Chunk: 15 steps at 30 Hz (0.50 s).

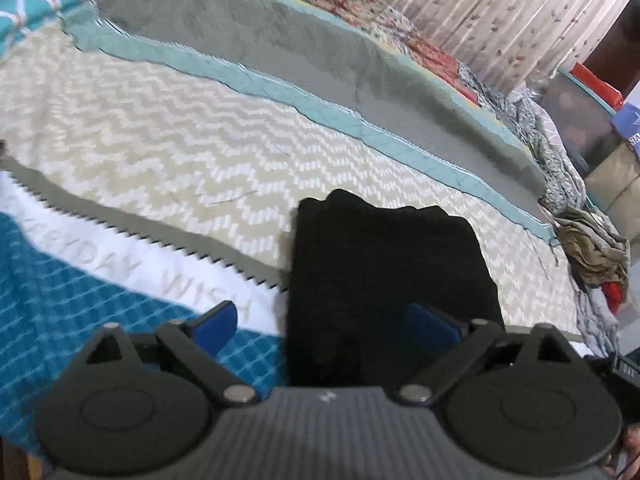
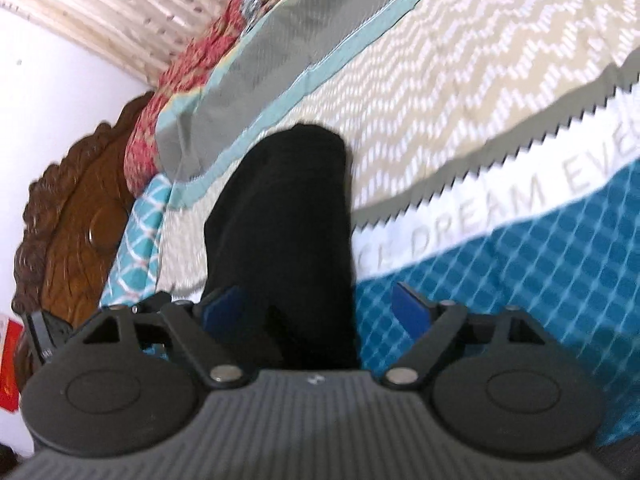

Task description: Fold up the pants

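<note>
- Two claws frame the black pants (image 1: 384,280), a folded bundle on the bedspread (image 1: 160,140).
- Left gripper (image 1: 326,320): released, bundle overlapping its right finger.
- Right gripper (image 2: 316,308): released, bundle's long axis running away, toward its left finger.

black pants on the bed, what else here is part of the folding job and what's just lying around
Part of the job:
- black pants, folded into a compact bundle
- left hand-held gripper, open
- right hand-held gripper, open

Just lying about:
- patterned bedspread under the pants
- crumpled clothes pile at the bed edge
- wooden headboard
- curtain
</note>
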{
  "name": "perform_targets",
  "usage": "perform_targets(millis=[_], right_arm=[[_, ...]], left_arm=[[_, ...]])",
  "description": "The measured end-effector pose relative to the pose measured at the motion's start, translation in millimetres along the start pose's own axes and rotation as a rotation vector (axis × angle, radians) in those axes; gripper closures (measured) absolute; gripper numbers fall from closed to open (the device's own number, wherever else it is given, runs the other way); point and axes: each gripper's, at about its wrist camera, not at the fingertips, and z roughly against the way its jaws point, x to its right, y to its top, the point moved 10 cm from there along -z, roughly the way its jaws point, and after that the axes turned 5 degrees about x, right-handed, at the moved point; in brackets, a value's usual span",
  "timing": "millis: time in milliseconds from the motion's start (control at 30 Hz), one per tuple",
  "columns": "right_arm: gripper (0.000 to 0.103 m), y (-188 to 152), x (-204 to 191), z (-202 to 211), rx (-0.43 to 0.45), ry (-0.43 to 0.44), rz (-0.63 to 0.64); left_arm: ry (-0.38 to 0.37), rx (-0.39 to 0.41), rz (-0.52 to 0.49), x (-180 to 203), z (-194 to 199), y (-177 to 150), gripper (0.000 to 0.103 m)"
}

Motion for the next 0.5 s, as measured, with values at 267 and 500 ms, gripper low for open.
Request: perform_targets(millis=[267, 500], right_arm=[[0.017, 18.7, -5.6, -34.0, -0.047, 0.015, 0.009], [0.016, -9.7, -7.2, -72.1, -0.182, 0.075, -0.019]], left_arm=[[-0.070, -0.142, 0.131, -16.2, -59.0, -9.9, 0.000], [-0.180, -0.160, 0.056, 23.0, -68.0, -47.4, 0.018]])
